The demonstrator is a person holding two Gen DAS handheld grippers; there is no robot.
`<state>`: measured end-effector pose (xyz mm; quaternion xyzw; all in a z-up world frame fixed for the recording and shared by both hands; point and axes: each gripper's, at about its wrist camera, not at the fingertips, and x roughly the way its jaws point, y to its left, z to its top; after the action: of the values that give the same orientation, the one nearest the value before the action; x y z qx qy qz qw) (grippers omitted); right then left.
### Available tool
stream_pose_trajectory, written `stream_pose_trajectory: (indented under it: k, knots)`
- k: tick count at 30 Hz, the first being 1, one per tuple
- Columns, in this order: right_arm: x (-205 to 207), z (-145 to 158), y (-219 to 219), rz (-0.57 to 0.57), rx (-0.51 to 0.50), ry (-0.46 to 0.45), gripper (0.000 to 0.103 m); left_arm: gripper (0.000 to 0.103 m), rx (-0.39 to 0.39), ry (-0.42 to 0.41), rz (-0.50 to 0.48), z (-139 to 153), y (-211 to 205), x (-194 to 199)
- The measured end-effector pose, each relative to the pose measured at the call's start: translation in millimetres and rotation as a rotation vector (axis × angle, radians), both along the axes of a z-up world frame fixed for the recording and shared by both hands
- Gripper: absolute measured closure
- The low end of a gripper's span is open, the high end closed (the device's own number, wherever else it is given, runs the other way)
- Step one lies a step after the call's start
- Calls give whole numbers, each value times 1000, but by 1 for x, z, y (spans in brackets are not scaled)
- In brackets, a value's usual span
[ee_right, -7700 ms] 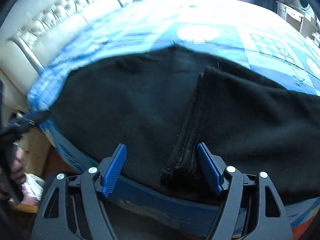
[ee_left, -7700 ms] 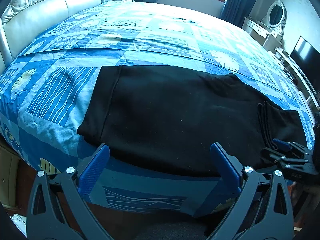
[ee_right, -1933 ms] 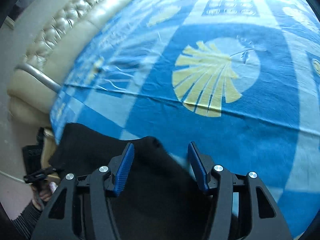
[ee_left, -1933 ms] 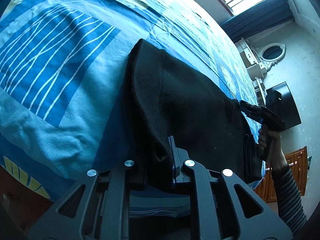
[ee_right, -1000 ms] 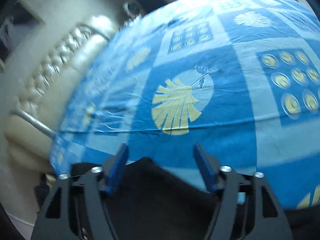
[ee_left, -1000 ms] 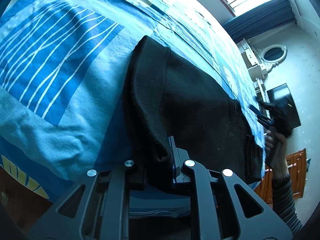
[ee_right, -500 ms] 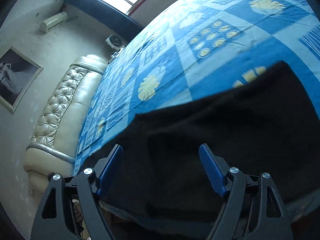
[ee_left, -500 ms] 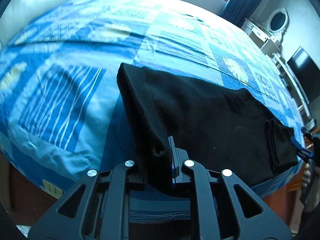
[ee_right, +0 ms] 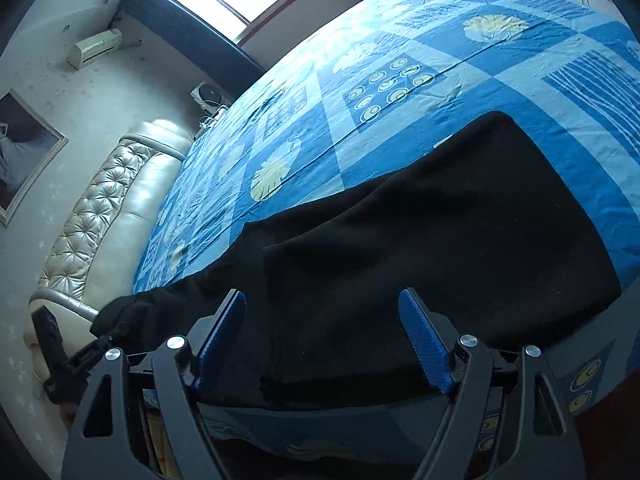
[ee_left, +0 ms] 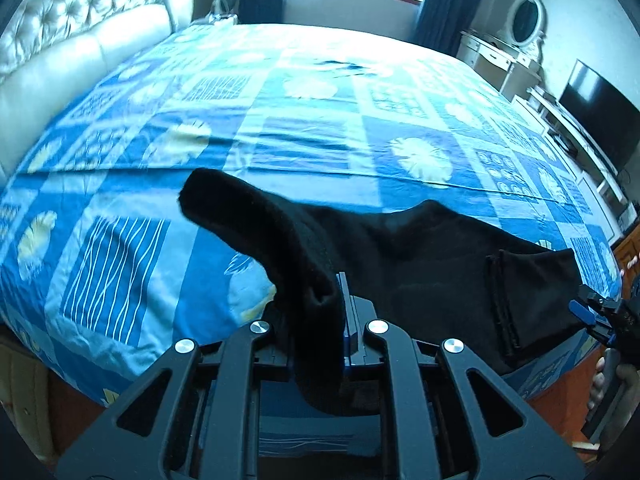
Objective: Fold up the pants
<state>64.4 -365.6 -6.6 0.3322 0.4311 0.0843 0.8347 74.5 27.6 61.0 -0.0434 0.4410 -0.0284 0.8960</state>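
Since the earlier frame, one end of the black pants [ee_left: 420, 264] has been lifted off the blue bed [ee_left: 304, 120] by the left hand-held gripper [ee_left: 340, 320], which is clamped on the cloth. The right hand-held gripper [ee_right: 324, 344] has just been opened wide; nothing is pinched. The pants are spread along the near edge. A fold seems started.

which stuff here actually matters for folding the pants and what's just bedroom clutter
Part of the job:
- black pants
- left gripper, shut on one end of the pants, lifting it
- right gripper, open over the other end
- blue patterned bedspread, the folding surface

Just around:
- tufted headboard
- television
- oval mirror
- framed picture
- air conditioner
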Motion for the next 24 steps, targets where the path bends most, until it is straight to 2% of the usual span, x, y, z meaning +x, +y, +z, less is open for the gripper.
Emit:
stream_pose_trajectory:
  k: [13, 24]
  knots:
    - [-5, 5, -5, -26, 44, -24, 25, 89, 98, -28, -101, 21, -92, 10]
    - [-10, 10, -19, -53, 89, -46, 25, 89, 126, -41, -223, 21, -181, 11]
